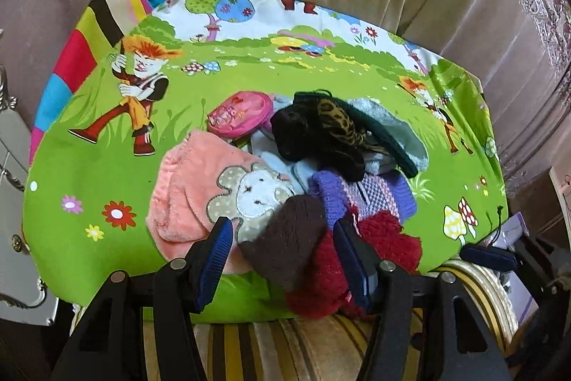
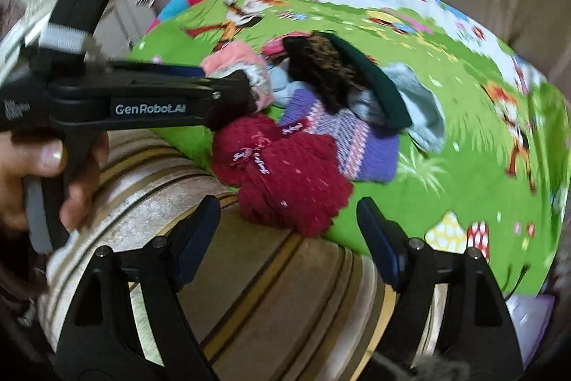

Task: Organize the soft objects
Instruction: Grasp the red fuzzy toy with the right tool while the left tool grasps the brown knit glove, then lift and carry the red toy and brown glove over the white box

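Looking at this pile of knits on the green cartoon cloth (image 1: 107,166), the whole thing hinges on the brown sock (image 1: 285,234). It sits right between the pads of the left claw (image 1: 283,256), at the pile's near edge, with the red knit (image 1: 374,245) touching its right side and the peach fleece (image 1: 189,188) on its left. Its long axis runs up and slightly to the right, roughly along the way the claw points, so the pads sit on its two long sides. The left claw is about half open; the sock fills most of the gap, but I honestly can't tell whether the pads are pressing on it.

The right claw (image 2: 289,231) is wide open and holds nothing. It hangs over the striped cushion (image 2: 249,291) just off the cloth's near edge, with the red knit (image 2: 285,174) straight ahead of it and close. So my read: left hand is nearer the sock, right hand is nearer the red knit.

The sock looks thick and fuzzy, dark brown, rounded at the near end. Behind it the purple knit (image 1: 360,195) lies flat, and farther back a black and leopard piece (image 1: 321,138) tops the heap. The right view is blurry, so fine detail there is a guess.
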Available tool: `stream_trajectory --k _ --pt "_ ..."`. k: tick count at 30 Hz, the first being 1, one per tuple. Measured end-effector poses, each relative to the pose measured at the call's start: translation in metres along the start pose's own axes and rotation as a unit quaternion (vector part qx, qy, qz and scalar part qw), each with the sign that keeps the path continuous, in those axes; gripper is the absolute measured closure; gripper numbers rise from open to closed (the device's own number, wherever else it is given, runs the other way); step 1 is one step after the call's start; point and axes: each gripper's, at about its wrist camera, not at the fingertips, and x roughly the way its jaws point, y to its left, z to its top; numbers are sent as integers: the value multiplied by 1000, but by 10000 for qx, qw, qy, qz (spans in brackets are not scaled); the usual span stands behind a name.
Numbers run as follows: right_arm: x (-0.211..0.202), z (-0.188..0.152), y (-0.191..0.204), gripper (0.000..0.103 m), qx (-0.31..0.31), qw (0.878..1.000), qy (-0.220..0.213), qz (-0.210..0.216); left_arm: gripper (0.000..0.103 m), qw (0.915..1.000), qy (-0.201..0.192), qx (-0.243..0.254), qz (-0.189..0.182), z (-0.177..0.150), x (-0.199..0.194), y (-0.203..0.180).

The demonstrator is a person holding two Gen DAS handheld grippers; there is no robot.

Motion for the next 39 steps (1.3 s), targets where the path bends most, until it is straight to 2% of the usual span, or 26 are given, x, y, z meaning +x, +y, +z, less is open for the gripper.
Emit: stream_trajectory --k 3,4,6,9,12,15,20,22,24,27,33,39 --pt "14 7 8 21 -394 9992 115 -27 44 9999 74 46 -139 -2 4 0" --pt "17 9 10 21 -468 9988 149 -38 48 9998 75 77 -177 -2 5 -1" --pt "27 12 14 21 -676 9974 229 -47 71 9997 83 53 -214 -3 5 1" --pt "40 15 17 21 -836 9960 327 -28 77 9990 4 -219 -394 -4 1 11" --pt "48 19 18 21 -1000 9944 344 -68 79 9959 -184 -573 -669 -7 -7 23" --pt "56 24 18 21 -1156 9925 369 -135 79 9931 -345 -837 -745 -10 -14 33" --pt "70 30 19 21 -1284 9905 463 -152 79 9916 -416 -924 -802 -9 -16 37" --pt "73 30 20 30 -1313 9901 484 -80 79 9913 -449 -925 -816 -9 -17 38" --pt "72 29 20 48 -1272 9907 474 79 79 9911 -475 -932 -823 -10 -18 39" --pt "67 26 18 59 -1188 9920 409 158 79 9908 -526 -959 -800 -10 -20 39" --pt "50 21 10 65 -925 9953 113 274 79 9909 -570 -967 -741 -13 -25 38" --pt "27 18 4 65 -688 9971 -219 234 79 9904 -663 -989 -703 -16 -32 37"
